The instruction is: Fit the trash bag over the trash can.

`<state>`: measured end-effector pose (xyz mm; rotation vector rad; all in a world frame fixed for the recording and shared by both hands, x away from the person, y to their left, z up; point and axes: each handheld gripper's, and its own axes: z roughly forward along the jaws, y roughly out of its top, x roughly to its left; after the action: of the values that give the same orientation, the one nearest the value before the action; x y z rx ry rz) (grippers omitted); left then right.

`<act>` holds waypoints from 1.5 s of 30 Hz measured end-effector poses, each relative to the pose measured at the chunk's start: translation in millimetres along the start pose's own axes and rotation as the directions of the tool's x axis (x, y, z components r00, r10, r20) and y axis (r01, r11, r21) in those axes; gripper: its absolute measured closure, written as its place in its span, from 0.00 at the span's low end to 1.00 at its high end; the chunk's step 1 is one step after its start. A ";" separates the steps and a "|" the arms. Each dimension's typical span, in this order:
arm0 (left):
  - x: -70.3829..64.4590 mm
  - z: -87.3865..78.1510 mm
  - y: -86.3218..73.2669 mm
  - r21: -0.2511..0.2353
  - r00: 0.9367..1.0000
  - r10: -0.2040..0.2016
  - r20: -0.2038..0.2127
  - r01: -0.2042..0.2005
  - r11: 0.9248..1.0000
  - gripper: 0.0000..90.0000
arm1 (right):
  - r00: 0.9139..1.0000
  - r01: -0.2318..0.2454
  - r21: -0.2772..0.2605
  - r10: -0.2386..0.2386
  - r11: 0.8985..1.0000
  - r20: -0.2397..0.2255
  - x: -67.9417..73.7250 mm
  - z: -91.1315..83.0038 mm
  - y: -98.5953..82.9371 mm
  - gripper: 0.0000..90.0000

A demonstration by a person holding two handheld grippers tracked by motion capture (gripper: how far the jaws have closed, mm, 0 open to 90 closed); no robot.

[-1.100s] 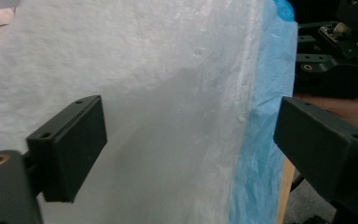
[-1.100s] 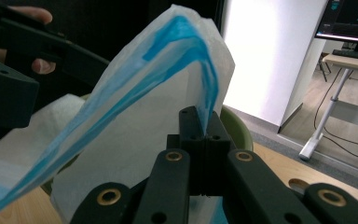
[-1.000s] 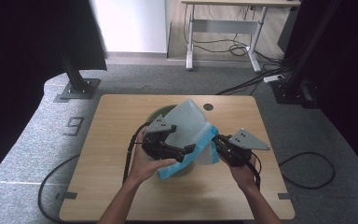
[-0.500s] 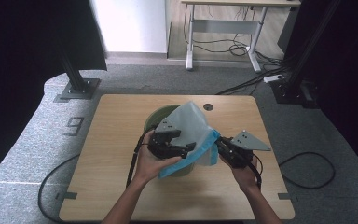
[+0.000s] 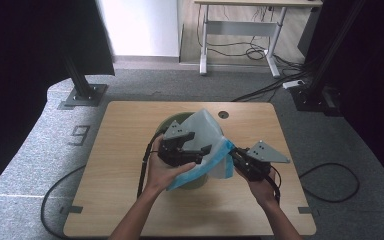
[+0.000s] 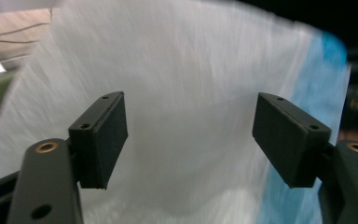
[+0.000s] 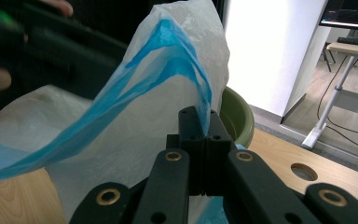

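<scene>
Right gripper [image 7: 204,140] first: its jaws are pressed flat together, clamped on the blue-trimmed rim of the plastic bag [image 7: 168,93], and the film rises straight up and away from the pinch, with the blue edge [image 7: 121,100] sweeping off to the left of the jaws in a long loose arc. Just past the jaw tips, a little to their right, sits the green bin [image 7: 237,119].

Over to the left gripper [image 6: 189,135]: jaws spread wide apart, nothing between the pads, and dead ahead of the gap is the white wall of the bag [image 6: 186,70]. The blue band [image 6: 317,93] lies off beyond the right-hand pad, running roughly along the line of that jaw rather than across the opening. How close the film is to the pads is hard to read; the picture is blurred.

From above, the left gripper [image 5: 185,150] hovers over the bin [image 5: 167,125] in the middle of the table [image 5: 125,200], with the bag [image 5: 207,135] draped between the two tools and the right gripper [image 5: 237,157] out at the bag's far side.

So here's the hinge of it, as I judge it: one side of the mouth is held, the other hangs free, and the free rim sits to the right of the left jaws. That gripper is the nearer one, and it would need to swing toward the blue band so the edge falls crosswise between the pads before closing.
</scene>
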<state>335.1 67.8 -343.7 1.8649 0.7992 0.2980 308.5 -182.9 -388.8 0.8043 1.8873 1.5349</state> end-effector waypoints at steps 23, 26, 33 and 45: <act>-0.1 12.4 34.8 0.012 1.000 -0.029 -0.004 0.029 0.999 0.16 | 1.000 0.028 0.014 -0.029 0.999 0.013 2.1 1.6 -1.4 0.97; -4.6 12.3 43.2 0.008 1.000 -0.016 -0.010 0.016 1.000 0.16 | 0.999 0.038 0.015 -0.038 0.999 0.016 3.2 2.1 -0.5 0.97; -9.9 21.3 56.2 0.023 0.999 -0.019 -0.033 0.020 1.000 0.16 | 0.999 0.041 0.015 -0.041 0.999 0.015 4.6 2.7 -0.2 0.97; 6.0 30.7 34.1 0.111 0.999 -0.035 -0.037 0.039 0.993 0.24 | 0.999 0.029 0.008 -0.029 1.000 0.024 0.4 -1.4 -1.0 0.96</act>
<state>369.4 41.3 -327.6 1.9518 0.8895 0.2681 307.1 -183.6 -389.6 0.7920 1.8803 1.4951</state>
